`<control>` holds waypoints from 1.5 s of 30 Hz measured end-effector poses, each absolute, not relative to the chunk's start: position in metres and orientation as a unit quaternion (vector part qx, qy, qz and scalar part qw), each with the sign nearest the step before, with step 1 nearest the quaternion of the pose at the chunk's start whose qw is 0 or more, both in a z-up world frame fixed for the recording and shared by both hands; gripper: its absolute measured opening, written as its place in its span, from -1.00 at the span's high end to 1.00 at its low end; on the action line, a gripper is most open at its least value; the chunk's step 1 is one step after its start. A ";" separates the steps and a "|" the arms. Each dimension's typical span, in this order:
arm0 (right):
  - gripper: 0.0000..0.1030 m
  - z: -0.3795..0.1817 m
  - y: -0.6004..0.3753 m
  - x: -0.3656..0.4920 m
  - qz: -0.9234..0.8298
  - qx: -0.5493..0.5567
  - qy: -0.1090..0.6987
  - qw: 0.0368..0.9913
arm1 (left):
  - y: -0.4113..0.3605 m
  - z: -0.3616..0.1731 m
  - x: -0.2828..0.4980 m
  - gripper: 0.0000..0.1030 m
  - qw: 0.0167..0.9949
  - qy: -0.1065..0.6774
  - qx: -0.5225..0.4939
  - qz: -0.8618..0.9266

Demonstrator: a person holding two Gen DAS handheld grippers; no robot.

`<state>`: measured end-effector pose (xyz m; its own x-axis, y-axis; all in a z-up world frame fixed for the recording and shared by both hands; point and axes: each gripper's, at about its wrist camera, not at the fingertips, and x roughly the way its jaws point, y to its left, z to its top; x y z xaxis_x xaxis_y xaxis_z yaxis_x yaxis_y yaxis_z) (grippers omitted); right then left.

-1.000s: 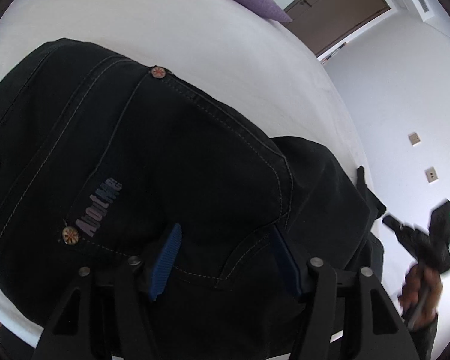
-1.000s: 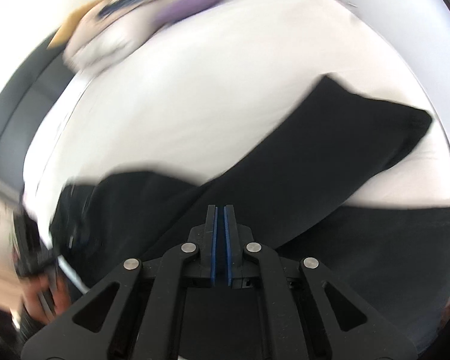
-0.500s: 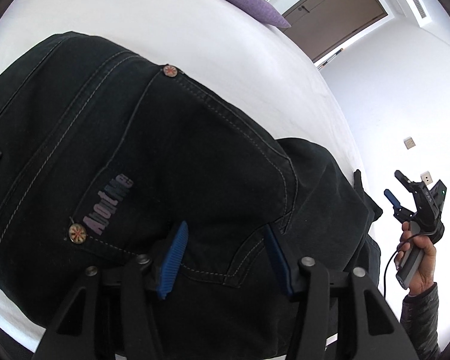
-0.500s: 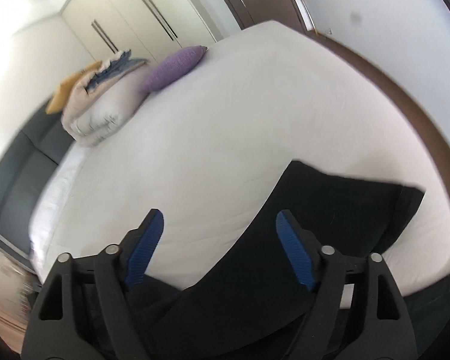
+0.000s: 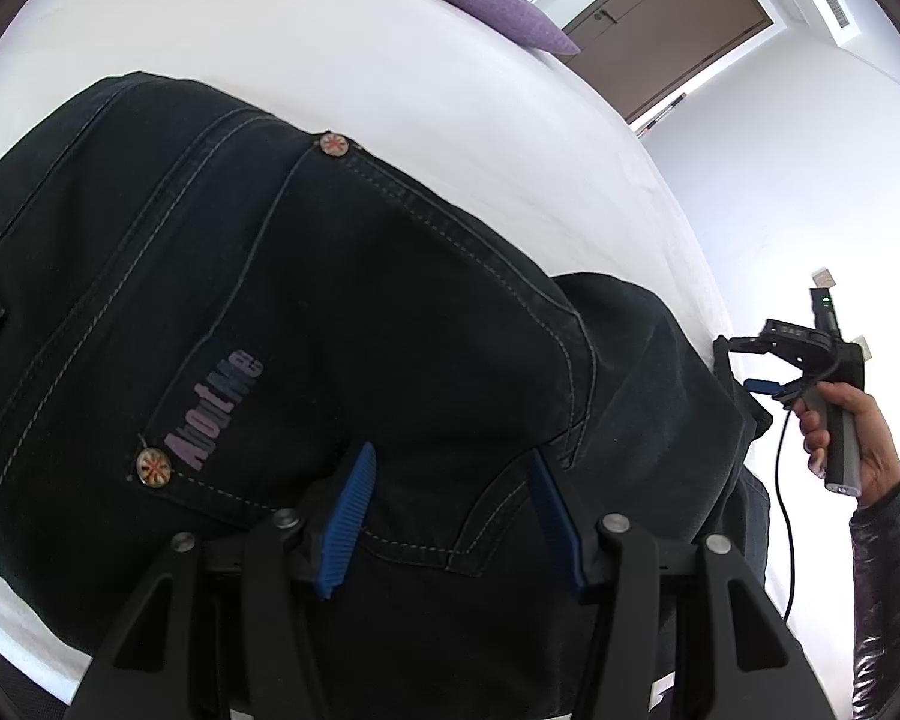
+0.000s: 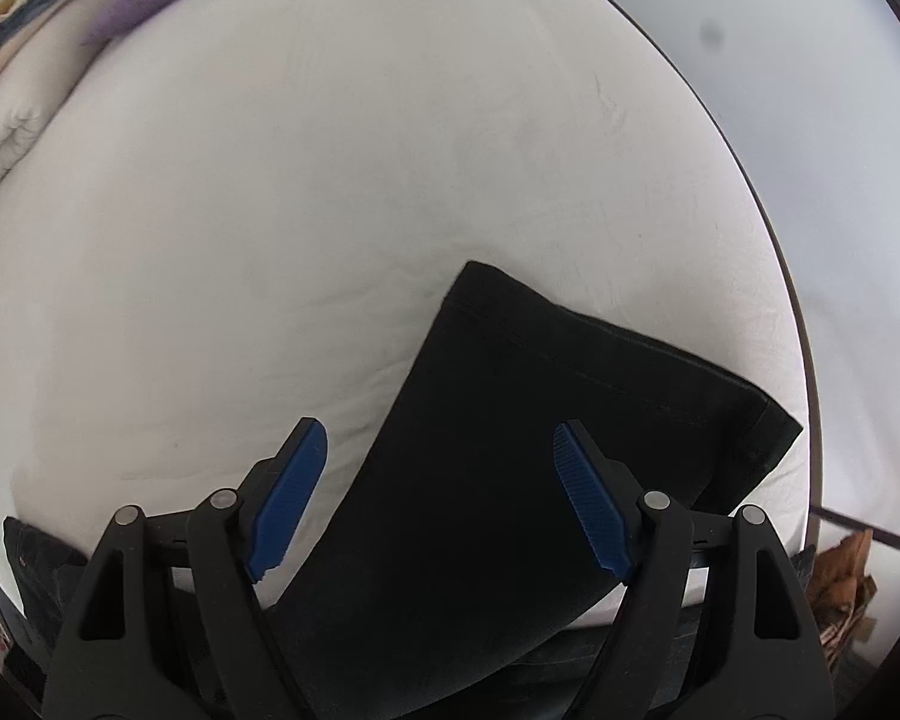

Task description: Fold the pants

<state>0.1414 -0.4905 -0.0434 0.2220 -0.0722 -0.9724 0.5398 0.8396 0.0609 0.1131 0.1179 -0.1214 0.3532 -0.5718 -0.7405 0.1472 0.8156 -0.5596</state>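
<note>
From the left wrist view, the black pants [image 5: 306, 324] lie spread on the white bed [image 5: 438, 96], seat side up, with a rear pocket lettered "AboutMe" and two rivets on its corners. The left claw [image 5: 450, 516] hangs just over the pocket's lower edge, its blue pads [image 5: 348, 516] apart and gripping nothing. At the right edge a hand [image 5: 852, 438] holds the right claw [image 5: 768, 369] off the bed's side — spread as well. A purple pillow [image 5: 504, 18] sits at the far end. From the right wrist view, the right claw [image 6: 438, 498] is wide apart above a folded pant leg [image 6: 510, 480], whose hem [image 6: 606, 342] lies flat on the bed [image 6: 330, 180] — nothing is between its pads.
</note>
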 end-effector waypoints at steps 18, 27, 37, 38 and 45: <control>0.95 -0.015 -0.499 0.130 -0.161 0.245 0.542 0.788 | 0.123 -0.122 0.115 -0.07 0.799 0.518 -0.203 -0.227; 0.95 0.042 -0.529 -0.048 -0.158 0.369 0.372 0.837 | 0.126 -0.122 0.120 -0.08 0.793 0.524 -0.213 -0.225; 0.95 -0.046 -0.516 -0.197 -0.191 0.506 0.326 0.776 | 0.131 -0.121 0.129 -0.11 0.781 0.534 -0.244 -0.214; 0.94 -0.059 -0.513 -0.201 -0.182 0.521 0.324 0.768 | 0.132 -0.121 0.129 -0.11 0.780 0.535 -0.246 -0.213; 0.93 -0.107 -0.484 -0.209 -0.158 0.567 0.304 0.749 | 0.130 -0.112 0.119 -0.22 0.779 0.541 -0.246 -0.199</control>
